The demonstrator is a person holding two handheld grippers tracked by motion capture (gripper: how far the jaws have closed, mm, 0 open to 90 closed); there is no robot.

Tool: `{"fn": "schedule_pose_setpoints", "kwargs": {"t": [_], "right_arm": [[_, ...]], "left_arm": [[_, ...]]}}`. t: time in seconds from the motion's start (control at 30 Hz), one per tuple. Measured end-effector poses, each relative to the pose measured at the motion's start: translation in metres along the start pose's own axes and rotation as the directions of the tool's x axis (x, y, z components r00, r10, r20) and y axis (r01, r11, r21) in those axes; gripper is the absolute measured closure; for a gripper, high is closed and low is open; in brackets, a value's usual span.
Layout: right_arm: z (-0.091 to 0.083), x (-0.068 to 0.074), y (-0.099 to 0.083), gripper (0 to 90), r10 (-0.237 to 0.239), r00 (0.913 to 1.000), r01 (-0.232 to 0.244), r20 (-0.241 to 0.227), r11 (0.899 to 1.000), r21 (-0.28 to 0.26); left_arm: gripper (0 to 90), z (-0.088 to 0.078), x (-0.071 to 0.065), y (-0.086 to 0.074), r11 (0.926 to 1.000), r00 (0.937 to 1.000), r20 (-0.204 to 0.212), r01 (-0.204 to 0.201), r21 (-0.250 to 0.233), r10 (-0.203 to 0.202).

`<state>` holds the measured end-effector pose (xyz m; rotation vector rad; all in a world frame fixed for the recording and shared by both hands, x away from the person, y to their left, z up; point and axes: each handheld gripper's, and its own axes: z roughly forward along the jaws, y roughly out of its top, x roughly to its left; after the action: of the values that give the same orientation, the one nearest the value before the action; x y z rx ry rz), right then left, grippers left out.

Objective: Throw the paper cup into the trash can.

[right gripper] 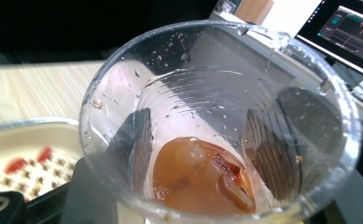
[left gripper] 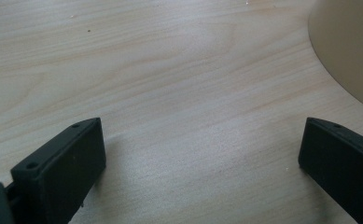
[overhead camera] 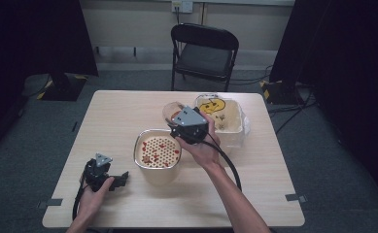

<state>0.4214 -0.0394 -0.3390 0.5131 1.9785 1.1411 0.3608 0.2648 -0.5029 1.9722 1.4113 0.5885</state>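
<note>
right fingers (right gripper: 202,154) grip clear cup (right gripper: 221,121) holding brownish liquid; left fingers (left gripper: 202,163) spread wide.

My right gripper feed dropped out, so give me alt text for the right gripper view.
A clear plastic cup is clamped between the right gripper's black jaws, with brownish liquid and fruit pieces at its bottom. At lower left is a cream strainer bin holding red bits.
</note>
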Motion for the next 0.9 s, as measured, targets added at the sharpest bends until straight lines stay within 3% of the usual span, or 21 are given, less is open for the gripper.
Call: {"fn": "schedule_pose_setpoints", "kwargs": {"t": [0.13, 0.2, 0.33, 0.4, 0.57, 0.6, 0.67, 0.7, 0.77, 0.8, 0.83, 0.9], "right_arm": [[0.003, 0.004, 0.0, 42.6, -0.088, 0.9959, 0.087, 0.022, 0.995, 0.043], [0.005, 0.008, 0.0, 42.7, -0.143, 0.9891, 0.141, 0.034, 0.988, 0.067], [0.008, 0.016, 0.001, 43.0, -0.263, 0.9636, 0.256, 0.051, 0.96, 0.109], [0.009, 0.02, 0.003, 43.1, -0.3, 0.9523, 0.292, 0.056, 0.949, 0.121], [0.014, 0.032, 0.003, 43.5, -0.429, 0.9004, 0.415, 0.072, 0.896, 0.158], [0.014, 0.033, 0.003, 43.5, -0.44, 0.8951, 0.425, 0.071, 0.891, 0.162], [0.016, 0.037, 0.003, 43.7, -0.476, 0.8762, 0.458, 0.073, 0.87, 0.18], [0.017, 0.038, 0.002, 43.8, -0.5, 0.8631, 0.48, 0.071, 0.856, 0.192], [0.019, 0.042, 0.001, 43.9, -0.559, 0.8257, 0.534, 0.074, 0.817, 0.218], [0.019, 0.043, 0.001, 43.8, -0.57, 0.8181, 0.544, 0.074, 0.809, 0.223], [0.02, 0.045, 0.0, 44.4, -0.588, 0.8051, 0.56, 0.075, 0.795, 0.232], [0.022, 0.045, -0.001, 44.4, -0.608, 0.7907, 0.577, 0.073, 0.78, 0.244]], "left_arm": [[0.0, 0.0, 0.0, 0.0, 1.0, 1.0, 0.0, 0.0, 0.0, 0.0], [0.0, 0.0, 0.0, 0.0, 1.0, 1.0, 0.001, 0.001, 0.0, -0.001], [0.0, 0.0, 0.0, 0.0, 1.0, 1.0, 0.0, 0.0, 0.0, 0.0], [0.0, 0.0, 0.0, 0.0, 1.0, 1.0, -0.002, -0.002, 0.0, 0.002], [0.0, 0.0, 0.0, 0.0, 1.0, 1.0, 0.0, 0.0, 0.0, 0.0], [0.0, 0.0, 0.0, 0.0, 1.0, 1.0, 0.0, 0.0, 0.0, 0.0], [0.0, 0.0, 0.0, 0.0, 1.0, 1.0, -0.001, 0.0, 0.0, 0.0], [0.0, 0.0, 0.0, 0.0, 1.0, 1.0, -0.001, 0.0, 0.0, 0.0], [0.0, 0.0, 0.0, 0.0, 1.0, 1.0, 0.0, 0.0, 0.0, 0.0], [0.0, 0.0, 0.0, 0.0, 1.0, 1.0, 0.0, 0.0, 0.0, 0.0], [0.0, 0.0, 0.0, 0.0, 1.0, 1.0, 0.0, 0.0, 0.0, 0.0], [0.0, 0.0, 0.0, 0.0, 1.0, 1.0, 0.0, 0.0, 0.0, 0.0]]}}
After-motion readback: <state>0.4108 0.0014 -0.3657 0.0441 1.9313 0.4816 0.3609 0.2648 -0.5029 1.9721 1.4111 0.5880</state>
